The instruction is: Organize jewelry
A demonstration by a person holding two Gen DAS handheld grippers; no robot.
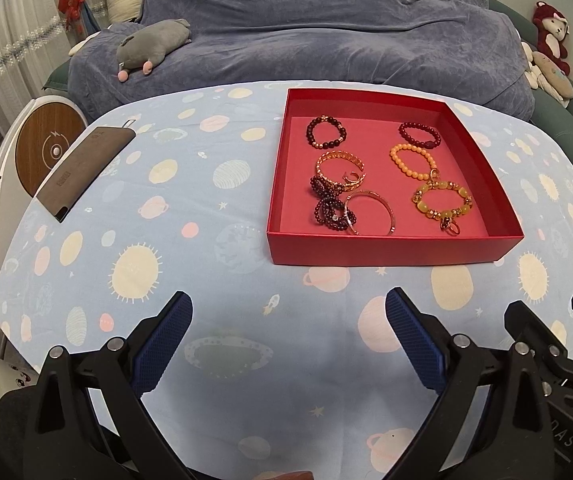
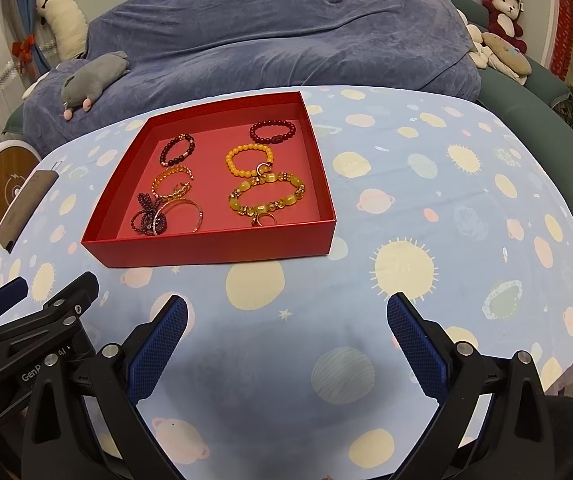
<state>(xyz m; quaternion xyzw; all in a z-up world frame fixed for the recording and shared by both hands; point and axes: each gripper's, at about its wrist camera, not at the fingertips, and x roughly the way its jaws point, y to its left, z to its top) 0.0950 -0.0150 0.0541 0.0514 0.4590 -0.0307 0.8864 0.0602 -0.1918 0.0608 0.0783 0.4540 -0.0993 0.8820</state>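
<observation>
Left claw (image 1: 288, 320) gaping wide, empty, hovering over the near worktop (image 1: 206, 240) with its planet-print cloth. Right claw (image 2: 286, 322) same: spread wide, nothing held.

Shallow red cardboard tray (image 1: 390, 246) sits just beyond both. Inside, left column: dark bead bracelet (image 1: 326, 133) far, gold chain bangle (image 1: 340, 170) mid, tangled purple bead strand (image 1: 330, 204) touching thin metal bangle (image 1: 370, 213) near. Right column: maroon bead bracelet (image 1: 420, 135), orange bead bracelet (image 1: 412, 160), chunky yellow stone bracelet (image 1: 442, 200).

Judgement: all light. Bead loops floppy, slippery; pinch across one bead run. Metal bangle stiff; grip its rim. Tangle likely snags.
</observation>
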